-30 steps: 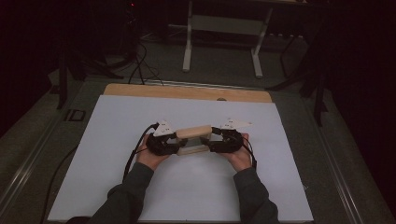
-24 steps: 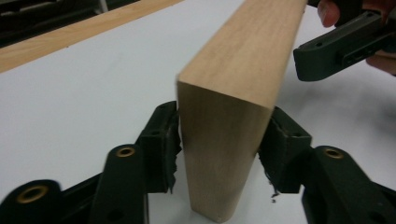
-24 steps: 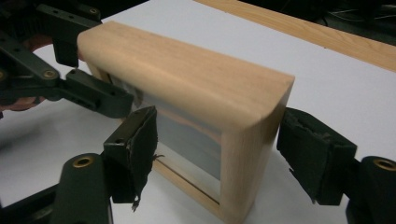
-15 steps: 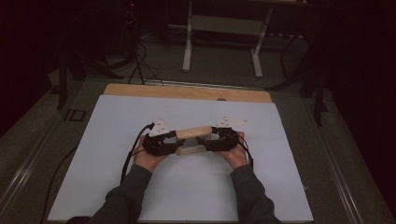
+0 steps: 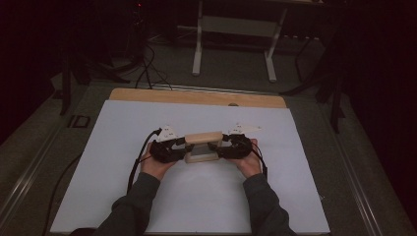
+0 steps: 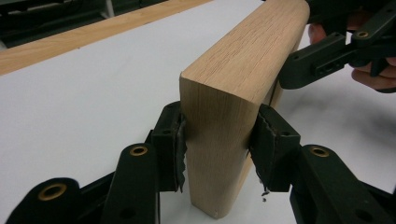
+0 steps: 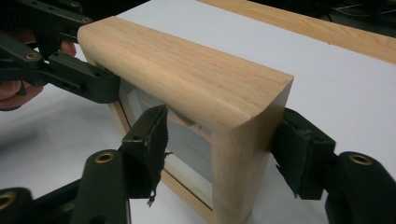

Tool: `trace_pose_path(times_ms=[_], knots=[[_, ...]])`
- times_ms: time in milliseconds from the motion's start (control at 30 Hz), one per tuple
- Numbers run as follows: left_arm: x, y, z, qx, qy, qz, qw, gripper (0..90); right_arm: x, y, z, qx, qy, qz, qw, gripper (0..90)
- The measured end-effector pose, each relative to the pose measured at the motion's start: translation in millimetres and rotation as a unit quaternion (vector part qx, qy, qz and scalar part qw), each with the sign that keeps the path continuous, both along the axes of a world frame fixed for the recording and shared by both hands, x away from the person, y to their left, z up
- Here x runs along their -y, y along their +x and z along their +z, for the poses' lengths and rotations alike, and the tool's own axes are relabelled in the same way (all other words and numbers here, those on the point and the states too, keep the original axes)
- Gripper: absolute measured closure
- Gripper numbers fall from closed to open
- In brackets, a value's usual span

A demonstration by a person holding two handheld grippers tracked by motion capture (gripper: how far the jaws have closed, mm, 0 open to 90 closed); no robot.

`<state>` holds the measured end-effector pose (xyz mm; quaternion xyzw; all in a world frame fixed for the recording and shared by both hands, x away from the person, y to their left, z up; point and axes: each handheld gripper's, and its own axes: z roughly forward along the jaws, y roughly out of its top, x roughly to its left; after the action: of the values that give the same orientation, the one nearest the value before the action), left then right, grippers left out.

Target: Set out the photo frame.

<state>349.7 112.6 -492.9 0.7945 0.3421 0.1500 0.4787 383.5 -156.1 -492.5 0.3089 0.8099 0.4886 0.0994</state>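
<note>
Two grippers share one load: a wooden frame (image 5: 203, 146) standing upright on edge at the middle of the white sheet (image 5: 113, 142), with a pale panel set inside it. The left gripper (image 6: 215, 149) has its pads (image 6: 176, 140) clamped on the near upright of the wood, one on each face. The right gripper (image 7: 219, 149) straddles the opposite upright; its outer pad (image 7: 299, 154) lies against the wood, while the inner pad (image 7: 152, 140) seems to stand a little off the inner face, so I cannot tell whether that side really bites. Both sets of jaws have just been closing, with the wood between them.

Risk, as I judge it: the frame stands on a narrow edge, so if one side grips loosely while the other pulls or lifts, it could pivot around the firm gripper and tip flat. The inner pad also sits near the pale panel and might press on it instead of the wood.

Around this, the sheet is bare; a wooden tabletop strip (image 5: 196, 97) runs along its far edge, and beyond lie dark floor, cables (image 5: 147, 69) and a grey stand (image 5: 236, 29). Nothing blocks either hand.
</note>
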Motion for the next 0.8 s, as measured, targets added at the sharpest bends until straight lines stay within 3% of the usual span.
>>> trace_pose_path(times_ms=[433,800], knots=[[-0.9,13.2,-0.8,-0.018,-0.017,-0.001,0.9997,53.9,2.5,-1.2,0.6,-0.011,-0.001,-0.014,0.9998,46.2],[-2.4,17.1,0.4,-0.047,-0.034,0.006,0.9983,54.0,4.6,2.2,-0.2,-0.032,0.018,-0.022,0.9991,46.5]])
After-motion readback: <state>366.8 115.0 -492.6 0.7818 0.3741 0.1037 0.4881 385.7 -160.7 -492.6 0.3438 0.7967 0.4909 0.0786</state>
